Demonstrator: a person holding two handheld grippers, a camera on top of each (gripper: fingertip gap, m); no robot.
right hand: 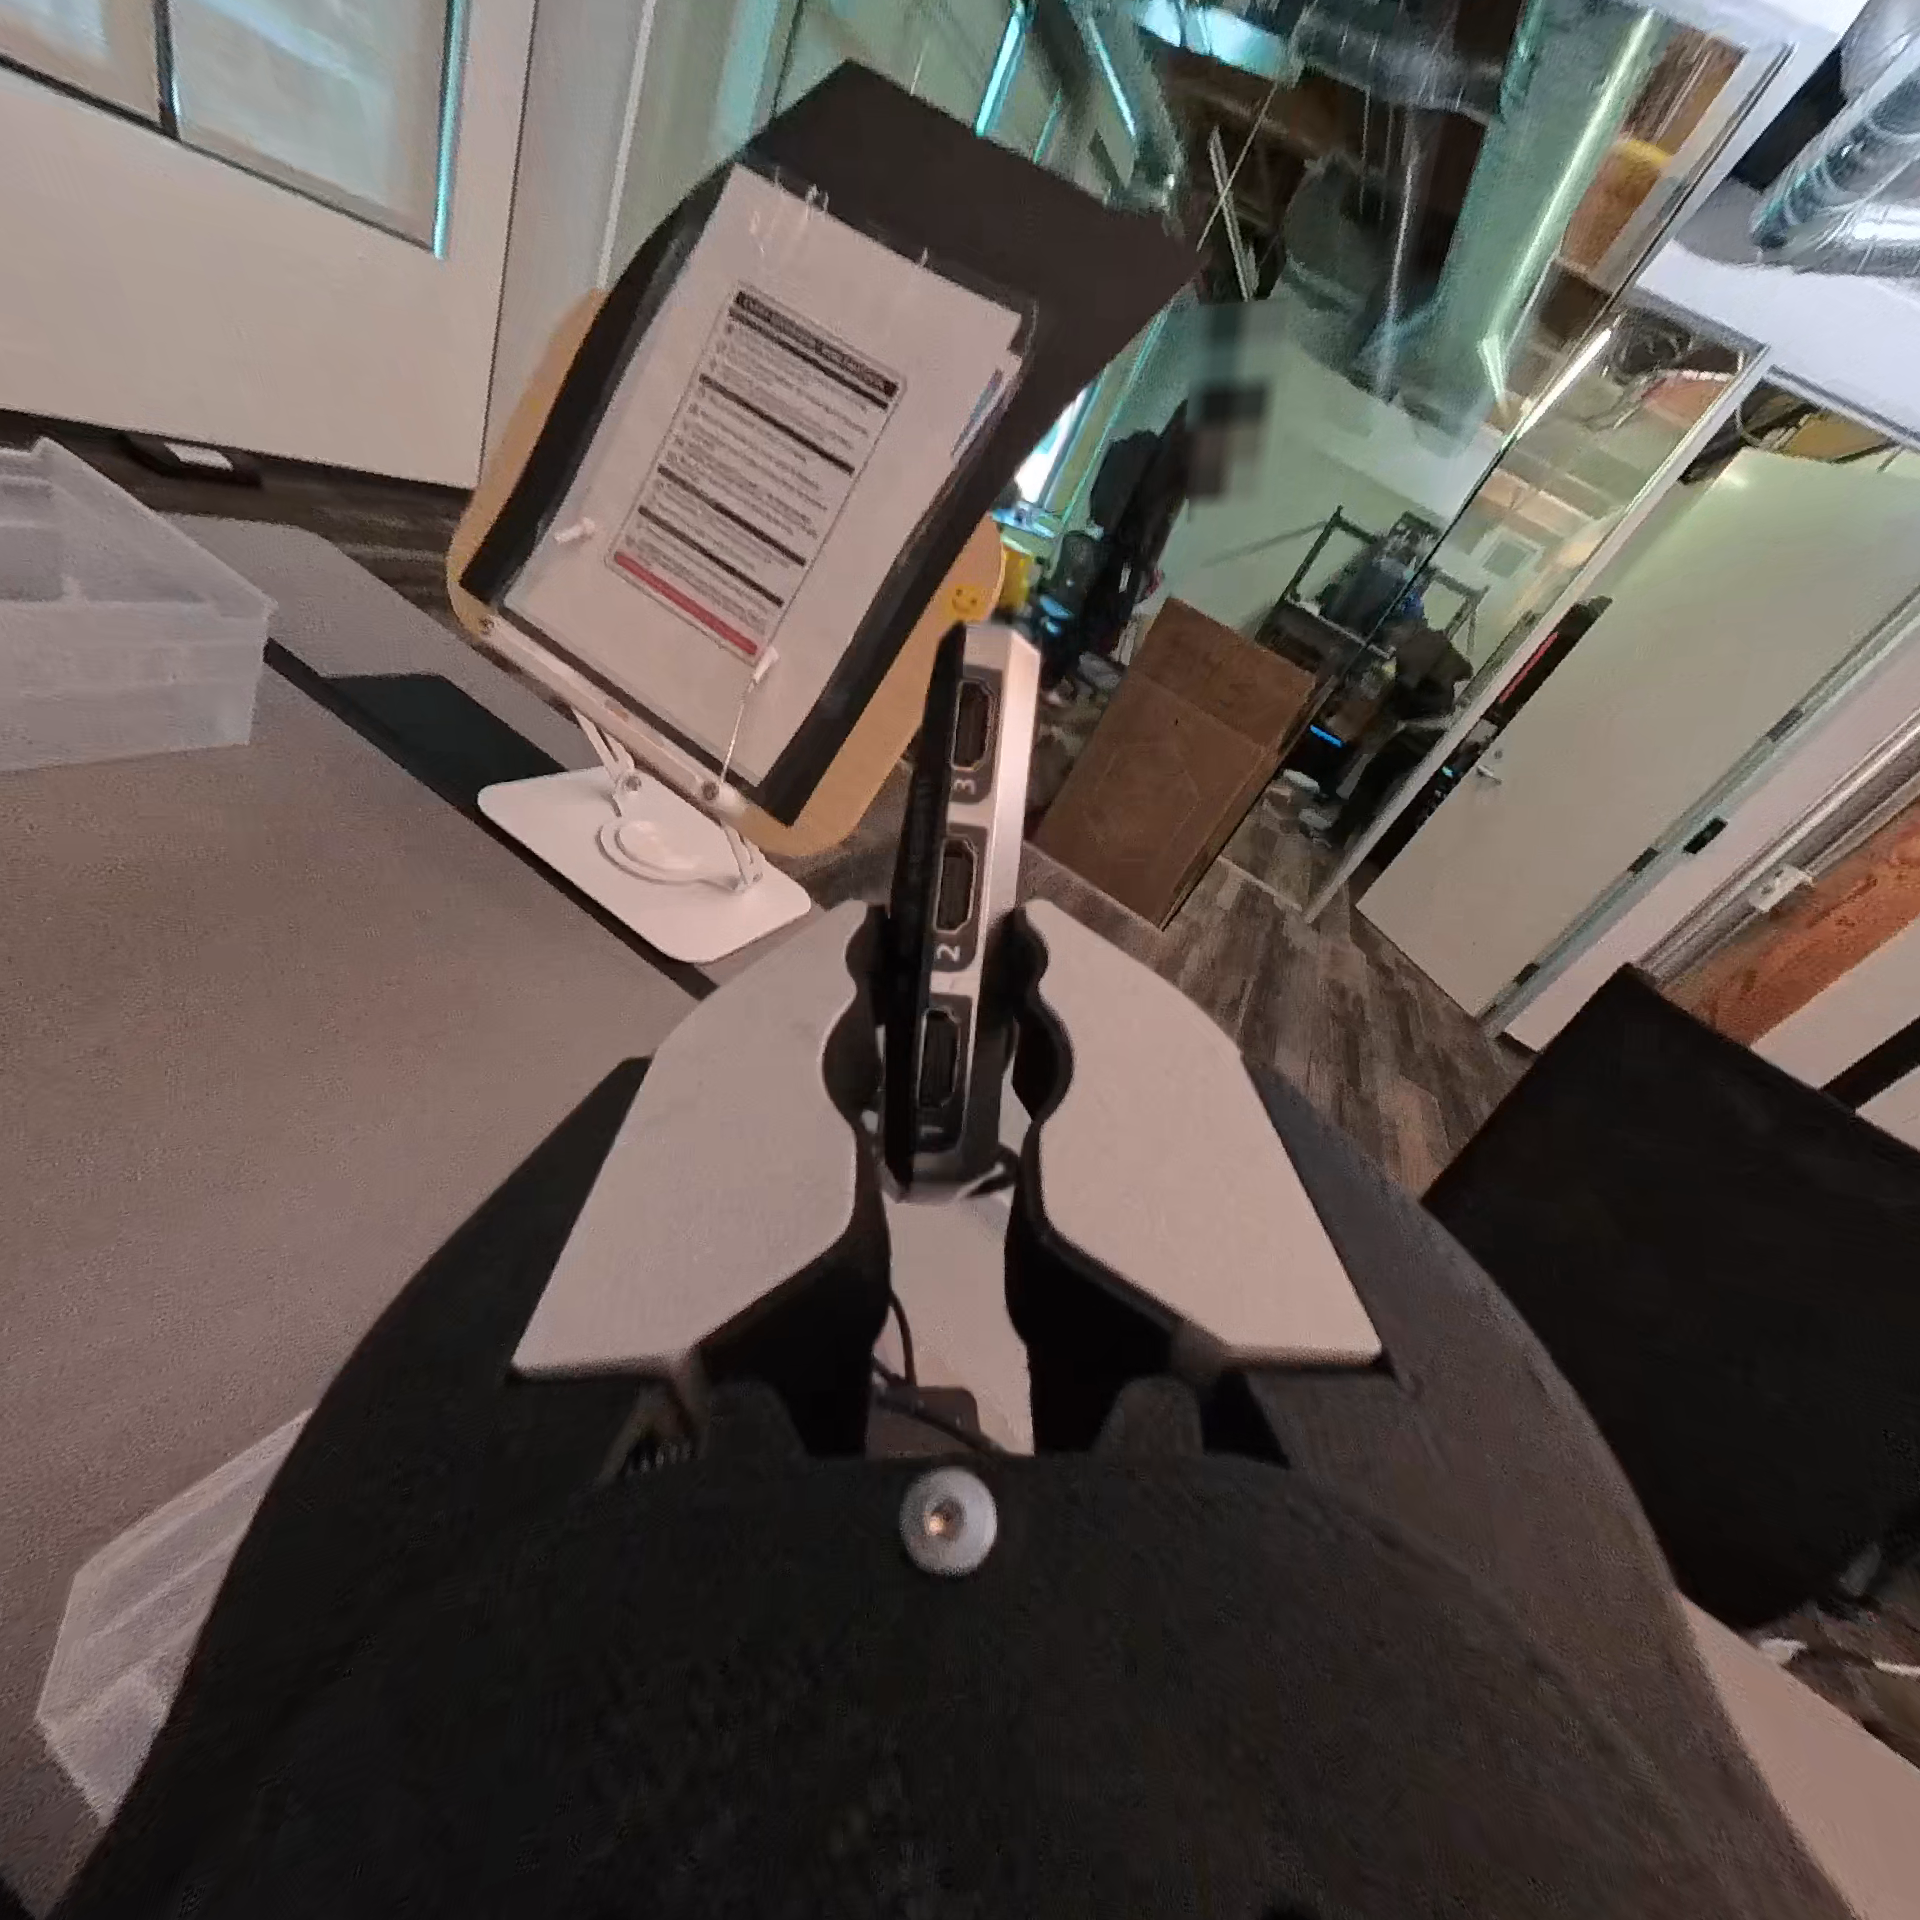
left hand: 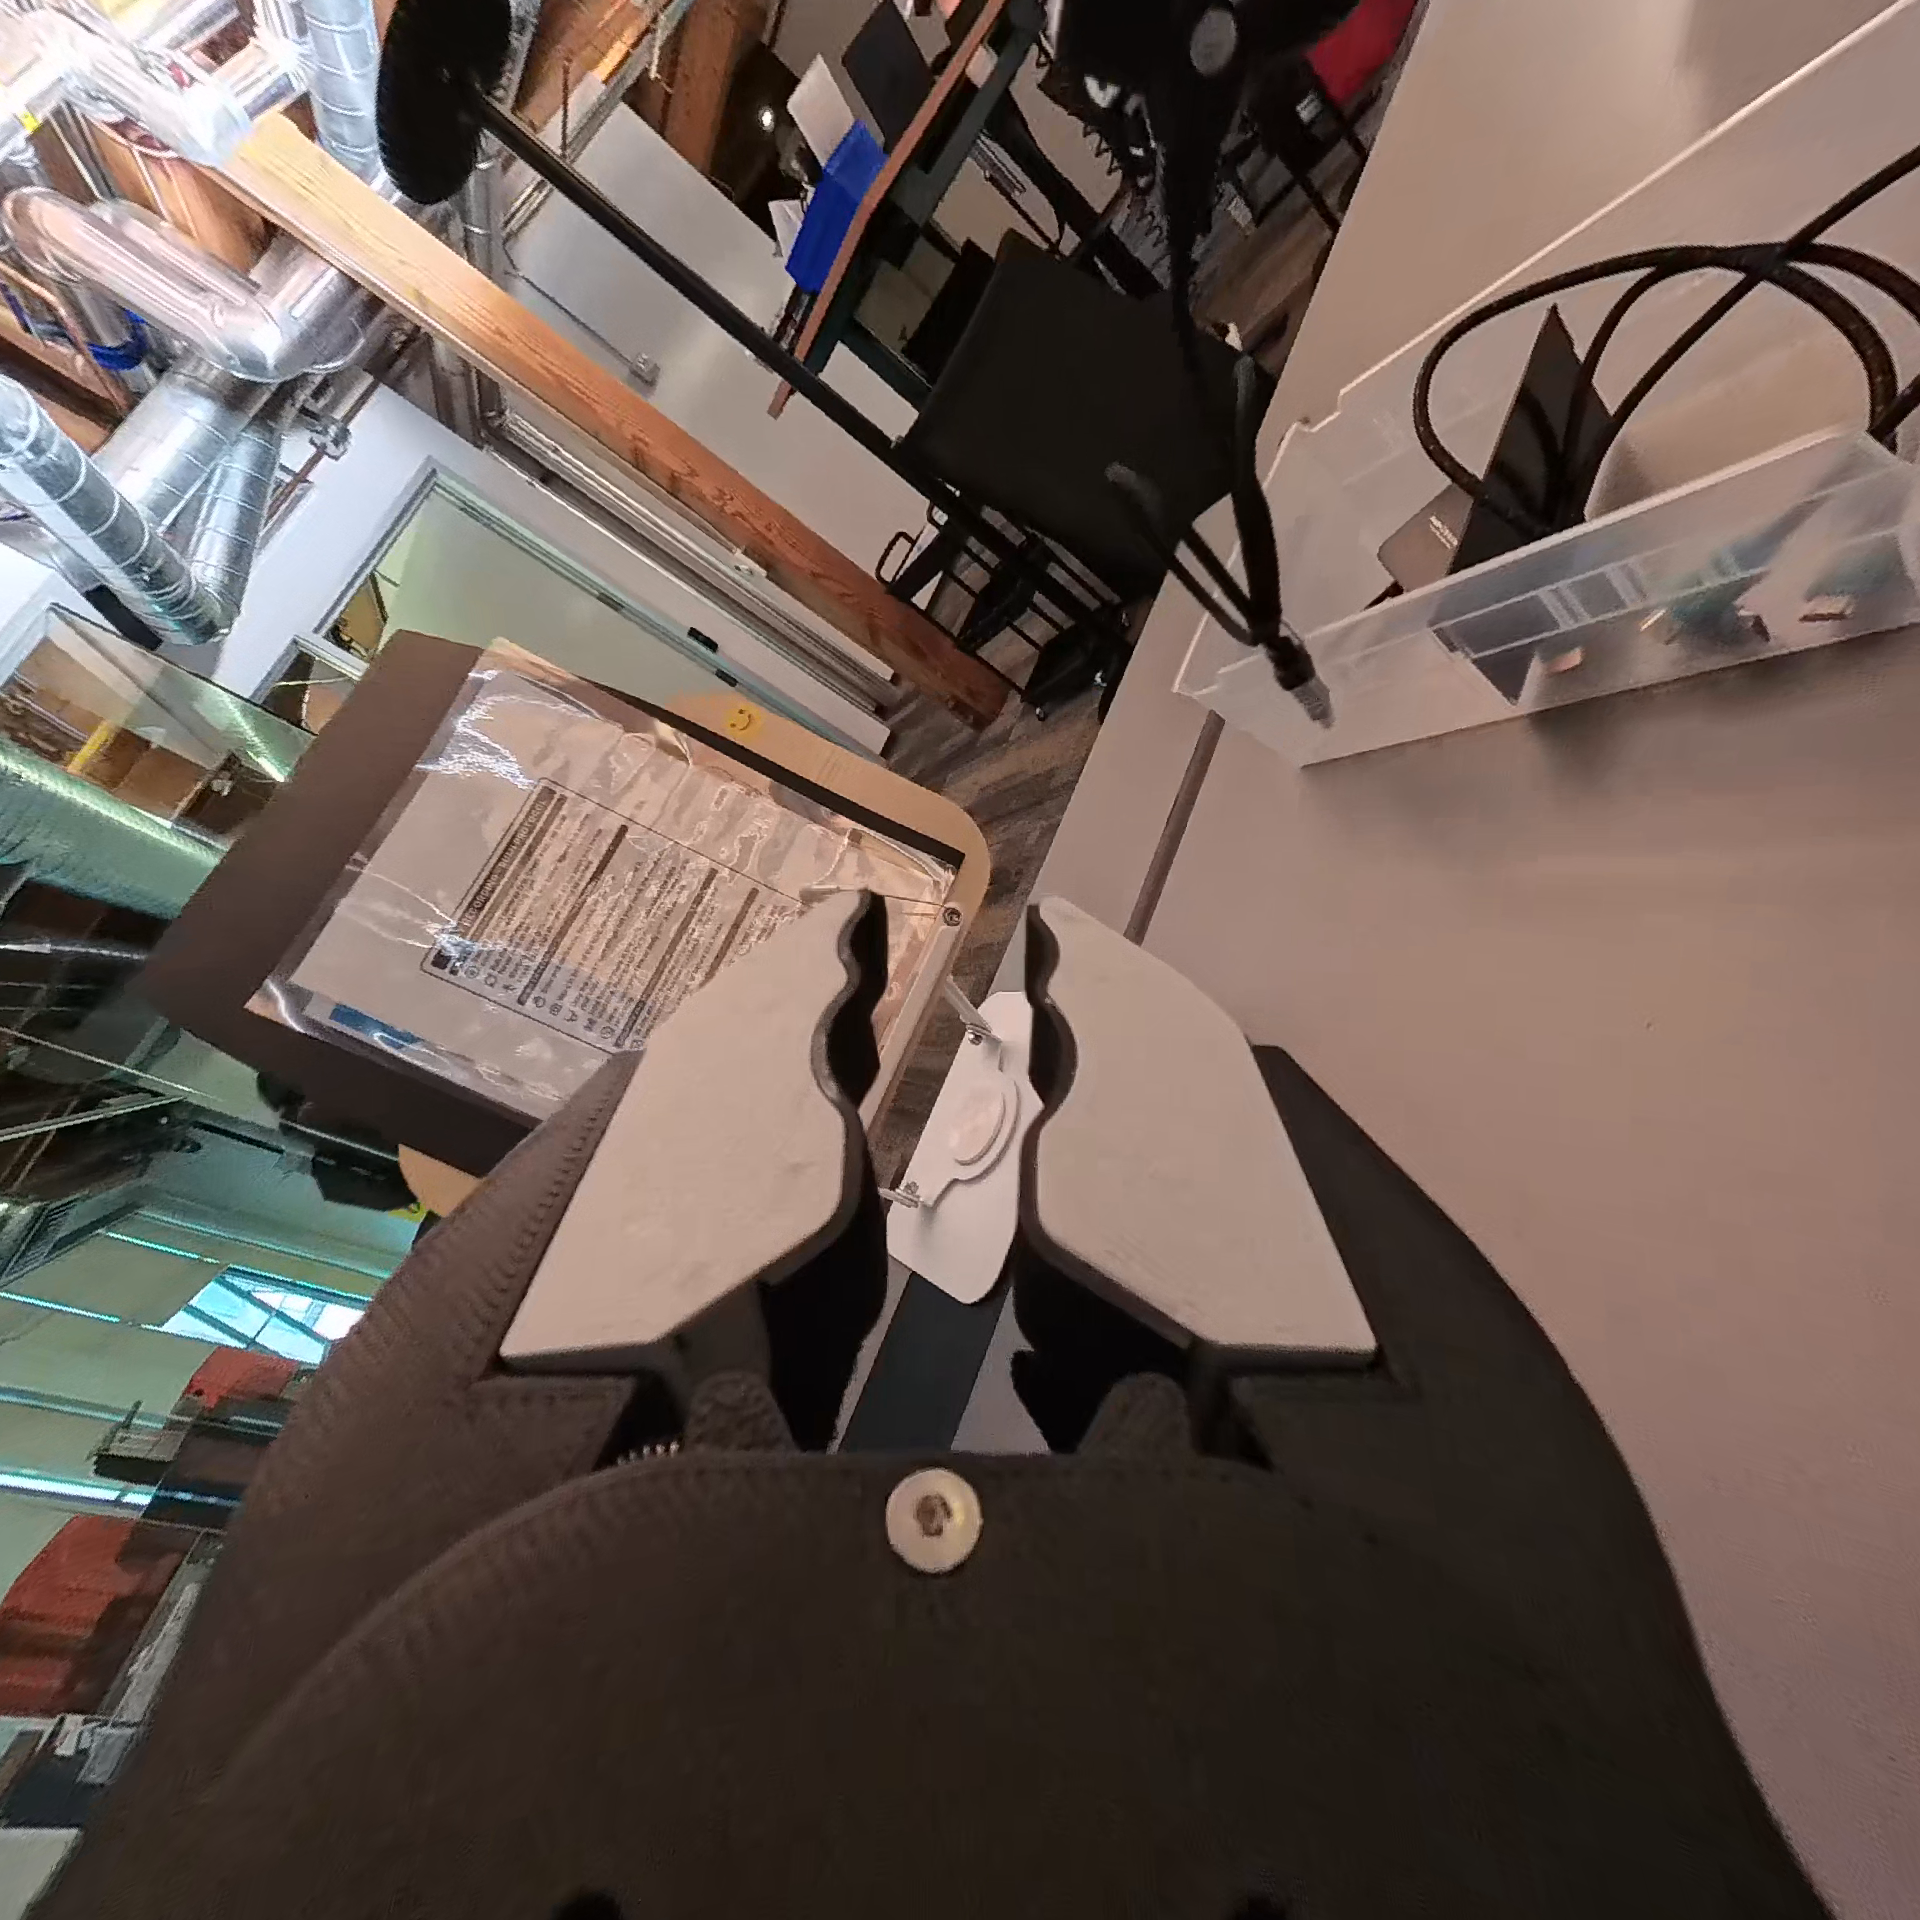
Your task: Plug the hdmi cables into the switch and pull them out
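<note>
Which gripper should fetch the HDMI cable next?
Left. The left gripper is open and holds nothing, and the cable plug hangs ahead of it by the clear bin. The right gripper is shut on the switch, ports exposed.

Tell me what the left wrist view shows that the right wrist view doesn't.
Only the left wrist view shows the empty left claw, its jaws parted, a black cable hanging with its plug free in the air, and more cable coiled in a clear bin.

Only the right wrist view shows the right claw shut on the HDMI switch, held edge-up, with three ports in view, all empty.

Both show the grey table and the document stand with a printed sheet.
</note>
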